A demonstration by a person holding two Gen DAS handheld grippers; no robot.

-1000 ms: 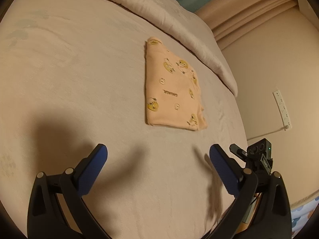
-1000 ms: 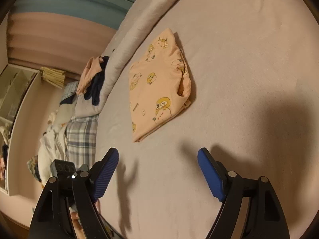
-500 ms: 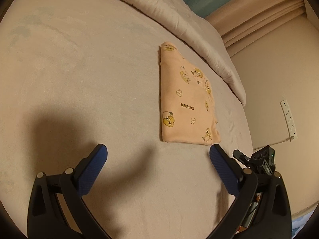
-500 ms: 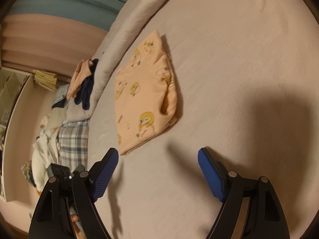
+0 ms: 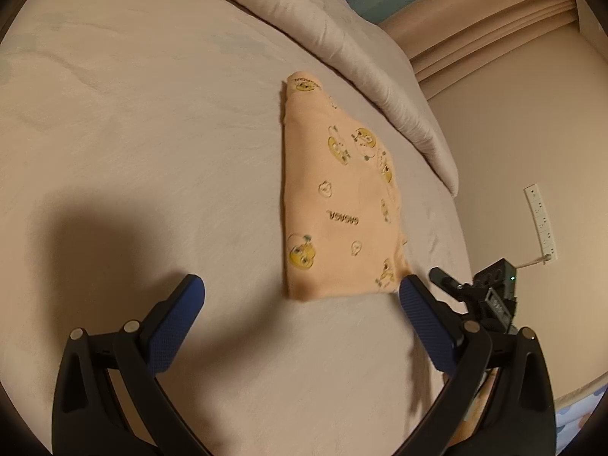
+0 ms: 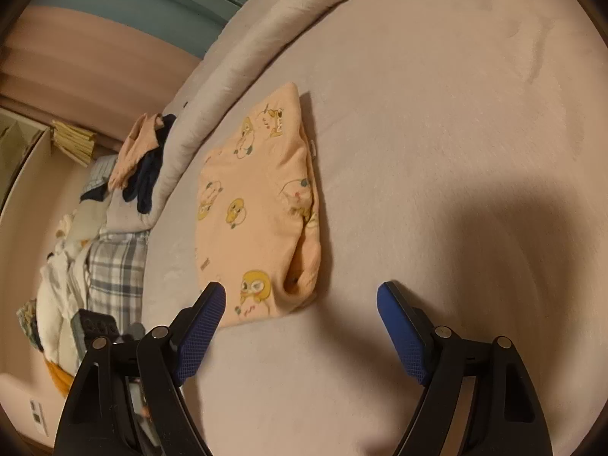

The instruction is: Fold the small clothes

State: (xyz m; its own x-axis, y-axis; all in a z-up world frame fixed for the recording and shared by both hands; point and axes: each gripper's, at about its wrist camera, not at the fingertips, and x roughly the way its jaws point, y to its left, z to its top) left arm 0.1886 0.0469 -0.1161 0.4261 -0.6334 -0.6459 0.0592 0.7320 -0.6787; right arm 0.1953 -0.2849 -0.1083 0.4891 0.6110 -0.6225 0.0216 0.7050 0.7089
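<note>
folded peach garment [image 5: 334,205], yellow cartoon-duck print, lying flat on the bed [image 5: 152,133]. left gripper [image 5: 300,296] and right gripper [image 6: 300,304] both spread wide, holding nothing.

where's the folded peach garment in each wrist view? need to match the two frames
Left wrist: folded peach garment sits right of centre on the bed cover, its near right corner beside the left hand-held gripper's right finger.
Right wrist: garment sits left of centre, its near edge by the right hand-held gripper's left finger.
Shared landmark: the rolled duvet along the garment's far side.
</note>
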